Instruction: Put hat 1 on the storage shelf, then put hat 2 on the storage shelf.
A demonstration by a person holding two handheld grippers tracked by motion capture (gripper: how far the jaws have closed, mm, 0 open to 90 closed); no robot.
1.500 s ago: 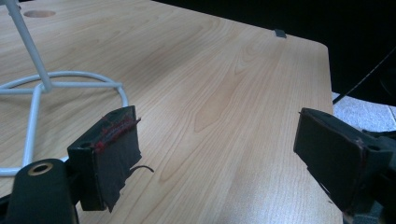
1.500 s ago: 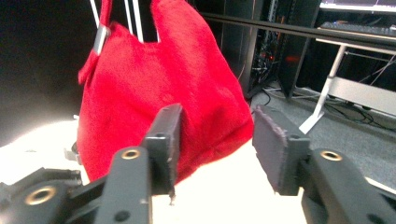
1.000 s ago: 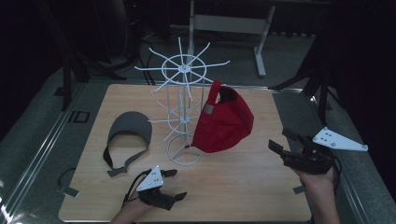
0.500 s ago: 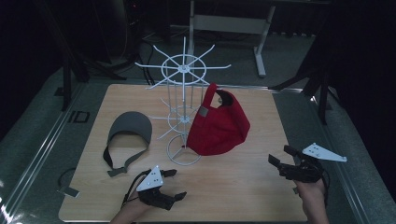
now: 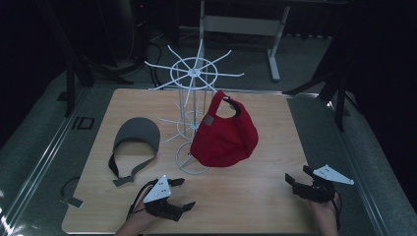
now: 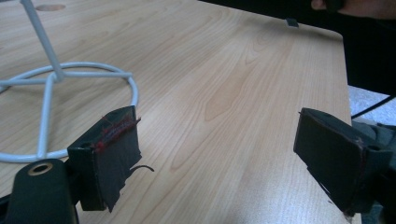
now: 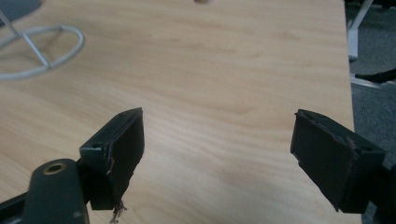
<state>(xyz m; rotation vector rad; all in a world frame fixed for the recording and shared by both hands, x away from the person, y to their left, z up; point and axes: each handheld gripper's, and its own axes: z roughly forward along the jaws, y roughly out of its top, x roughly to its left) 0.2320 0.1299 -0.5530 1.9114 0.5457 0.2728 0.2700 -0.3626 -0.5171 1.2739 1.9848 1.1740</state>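
- Two grippers sit low over the near edge of the wooden table (image 5: 255, 196), one toward each near corner, each held by a hand coming in from the bottom of the high view.
- Left gripper (image 5: 178, 194), near the near-left corner: jaws spread wide apart with nothing between them; in the left gripper view only bare wood lies between the two black pads.
- Right gripper (image 5: 298, 177), close to the near-right corner by the right edge: jaws likewise wide apart and empty, with bare tabletop between them in the right gripper view.
- White wire rack (image 5: 194, 78) stands upright around the middle of the table, its ring base (image 6: 56, 79) resting on the wood just beyond the left gripper.
- Red cap (image 5: 223, 135) hangs on the rack's right side, its lower part down close to the ring base.
- Grey visor (image 5: 137, 133) lies flat on the table toward the left edge, its strap trailing toward the near edge, apart from the rack and both grippers.
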